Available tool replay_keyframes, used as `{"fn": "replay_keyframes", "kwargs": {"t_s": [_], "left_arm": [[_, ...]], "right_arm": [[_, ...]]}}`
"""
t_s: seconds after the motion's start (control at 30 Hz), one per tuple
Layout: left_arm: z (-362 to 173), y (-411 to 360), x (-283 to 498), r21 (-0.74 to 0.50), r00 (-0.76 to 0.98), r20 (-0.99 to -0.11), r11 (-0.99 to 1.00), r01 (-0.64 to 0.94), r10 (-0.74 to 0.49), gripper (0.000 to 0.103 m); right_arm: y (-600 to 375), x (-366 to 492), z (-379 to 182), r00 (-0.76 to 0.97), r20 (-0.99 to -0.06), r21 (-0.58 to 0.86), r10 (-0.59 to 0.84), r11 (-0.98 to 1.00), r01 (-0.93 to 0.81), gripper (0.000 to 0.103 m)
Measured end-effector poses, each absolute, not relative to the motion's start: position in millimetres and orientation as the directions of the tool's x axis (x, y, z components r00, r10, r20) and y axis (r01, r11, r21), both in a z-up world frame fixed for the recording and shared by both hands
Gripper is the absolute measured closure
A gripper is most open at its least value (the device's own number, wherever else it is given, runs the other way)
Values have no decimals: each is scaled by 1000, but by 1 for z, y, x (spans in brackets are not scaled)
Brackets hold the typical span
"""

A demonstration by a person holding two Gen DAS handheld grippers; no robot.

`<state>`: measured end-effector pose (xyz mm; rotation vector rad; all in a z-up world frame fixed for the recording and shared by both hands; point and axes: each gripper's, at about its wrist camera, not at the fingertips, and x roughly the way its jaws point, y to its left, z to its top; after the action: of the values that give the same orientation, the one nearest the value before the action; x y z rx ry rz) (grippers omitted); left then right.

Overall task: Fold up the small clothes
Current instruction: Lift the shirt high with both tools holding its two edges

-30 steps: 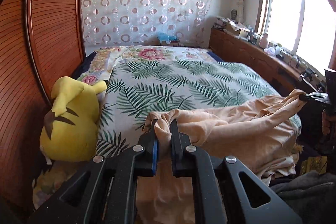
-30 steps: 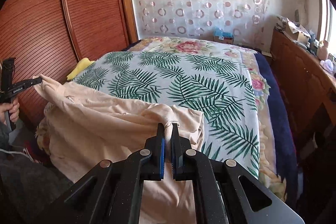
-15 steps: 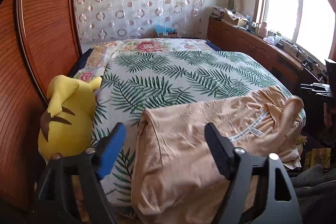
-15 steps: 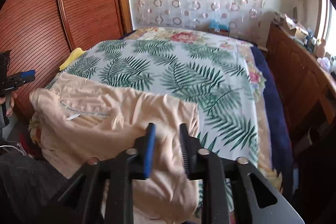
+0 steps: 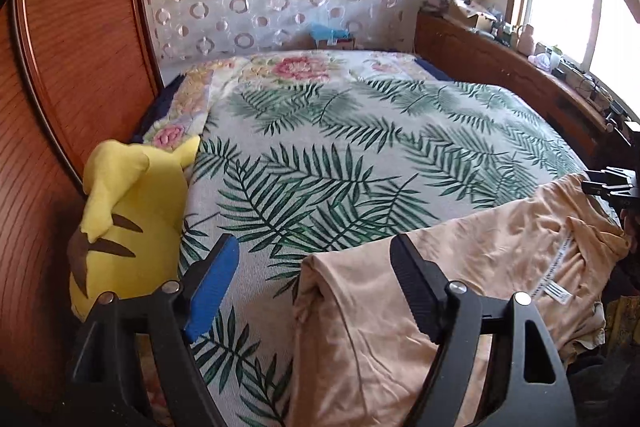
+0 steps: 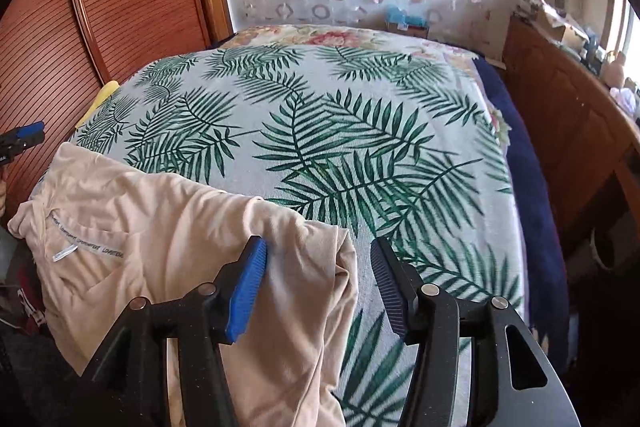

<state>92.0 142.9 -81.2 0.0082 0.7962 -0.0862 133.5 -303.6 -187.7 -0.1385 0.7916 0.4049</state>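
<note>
A peach garment lies spread across the near edge of the bed, its label strip facing up, and part of it hangs over the edge. My left gripper stands wide open just above the garment's left corner, with neither pad touching the cloth. In the right wrist view the same garment fills the lower left. My right gripper hovers over its right corner; its jaws are opening, and the cloth beneath them lies free of the pads.
The bed's palm-leaf cover stretches away behind the garment. A yellow plush toy leans against the wooden wardrobe at the left. A wooden cabinet with clutter on top runs along the right, under a window.
Both grippers were shut on bunched corners of the garment; both have opened and let go. The cloth now lies flat on the bed edge, and both grippers have drawn back and lower.
</note>
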Motion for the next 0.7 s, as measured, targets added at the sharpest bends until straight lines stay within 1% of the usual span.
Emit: {"fn": "replay_keyframes", "kwargs": {"t_s": [0.1, 0.13, 0.2, 0.3, 0.5, 0.53, 0.57, 0.6, 0.63, 0.67, 0.7], "left_arm": [[-99, 150, 106, -52, 651, -755, 996, 69, -85, 25], [-102, 150, 108, -57, 643, -760, 996, 72, -90, 26], [-109, 150, 109, -63, 627, -773, 995, 79, -99, 42], [-115, 147, 107, -70, 616, -780, 994, 89, -110, 48], [-126, 146, 105, -91, 587, -799, 991, 94, -129, 49], [-127, 146, 104, -94, 591, -796, 991, 99, -135, 52], [-126, 144, 103, -111, 588, -792, 986, 121, -161, 81], [-124, 140, 101, -138, 576, -792, 978, 154, -202, 92], [-121, 136, 98, -123, 580, -790, 978, 167, -198, 92], [-114, 129, 92, -89, 604, -776, 980, 178, -180, 92], [-104, 124, 84, -84, 626, -756, 977, 196, -190, 92]], "right_arm": [[-307, 143, -193, 613, -716, 70, 334, 908, -413, 47], [-307, 145, -195, 609, -716, 79, 341, 907, -415, 47], [-309, 149, -199, 603, -729, 78, 324, 915, -397, 46], [-308, 153, -201, 605, -728, 75, 321, 915, -396, 45], [-298, 151, -208, 590, -725, 80, 355, 894, -441, 45], [-295, 149, -209, 589, -725, 71, 357, 889, -452, 56], [-293, 147, -210, 584, -725, 66, 365, 881, -468, 75], [-291, 145, -210, 566, -726, 86, 392, 867, -490, 85], [-289, 143, -209, 553, -723, 103, 415, 856, -507, 88], [-290, 139, -207, 568, -717, 87, 405, 860, -503, 90], [-289, 135, -205, 574, -713, 81, 403, 860, -504, 90]]}}
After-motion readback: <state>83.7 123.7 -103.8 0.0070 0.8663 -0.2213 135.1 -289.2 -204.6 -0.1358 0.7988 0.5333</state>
